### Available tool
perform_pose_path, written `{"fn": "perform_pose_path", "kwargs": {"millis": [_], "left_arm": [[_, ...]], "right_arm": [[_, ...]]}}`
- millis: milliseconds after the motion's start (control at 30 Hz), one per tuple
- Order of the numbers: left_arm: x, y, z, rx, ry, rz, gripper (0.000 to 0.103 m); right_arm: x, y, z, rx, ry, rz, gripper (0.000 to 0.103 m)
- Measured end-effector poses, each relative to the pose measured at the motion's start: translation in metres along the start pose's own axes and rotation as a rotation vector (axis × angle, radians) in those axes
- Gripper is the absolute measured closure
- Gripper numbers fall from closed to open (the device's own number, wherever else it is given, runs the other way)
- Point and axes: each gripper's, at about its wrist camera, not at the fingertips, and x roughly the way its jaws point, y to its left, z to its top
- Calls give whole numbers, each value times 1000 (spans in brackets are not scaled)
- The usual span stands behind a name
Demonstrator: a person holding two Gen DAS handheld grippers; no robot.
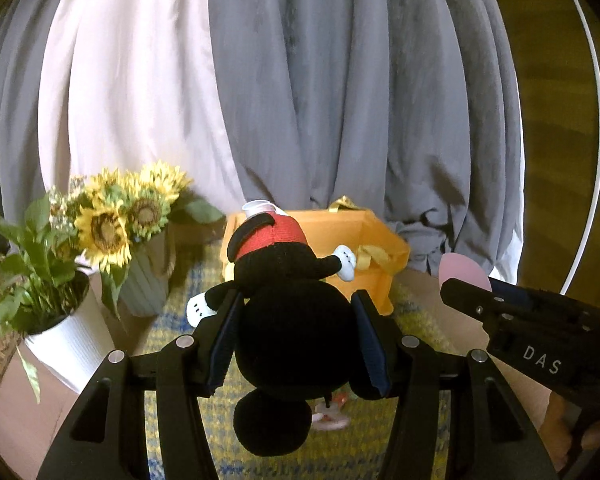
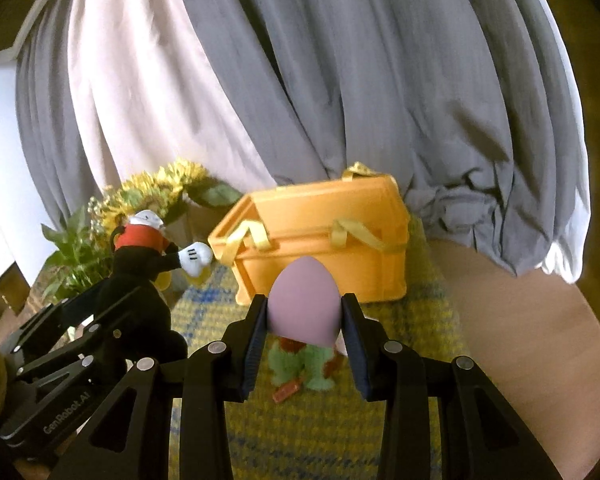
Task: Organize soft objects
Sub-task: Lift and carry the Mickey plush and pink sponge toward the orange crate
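Note:
My left gripper (image 1: 296,300) is shut on a black mouse plush (image 1: 288,312) with red shorts and white gloves, held upside down in the air in front of the orange storage box (image 1: 340,232). It also shows in the right wrist view (image 2: 140,280). My right gripper (image 2: 304,300) is shut on a pink egg-shaped sponge (image 2: 303,304), held up just short of the orange box (image 2: 320,248). The box is open, with yellow ribbon handles. A green plush toy (image 2: 304,364) lies on the mat below the right gripper.
A yellow and blue woven mat (image 2: 400,340) covers the wooden table. Sunflowers in a ribbed vase (image 1: 140,276) and a white potted plant (image 1: 68,340) stand at the left. Grey and white curtains (image 1: 300,80) hang behind the box.

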Motion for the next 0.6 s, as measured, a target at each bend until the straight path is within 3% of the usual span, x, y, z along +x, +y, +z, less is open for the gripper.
{"fn": "perform_pose_path", "kwargs": {"millis": [600], "left_arm": [[14,-4,44,44,-119,-5,49]], "right_arm": [[-4,-2,46,-16,-136,-12,65]]}}
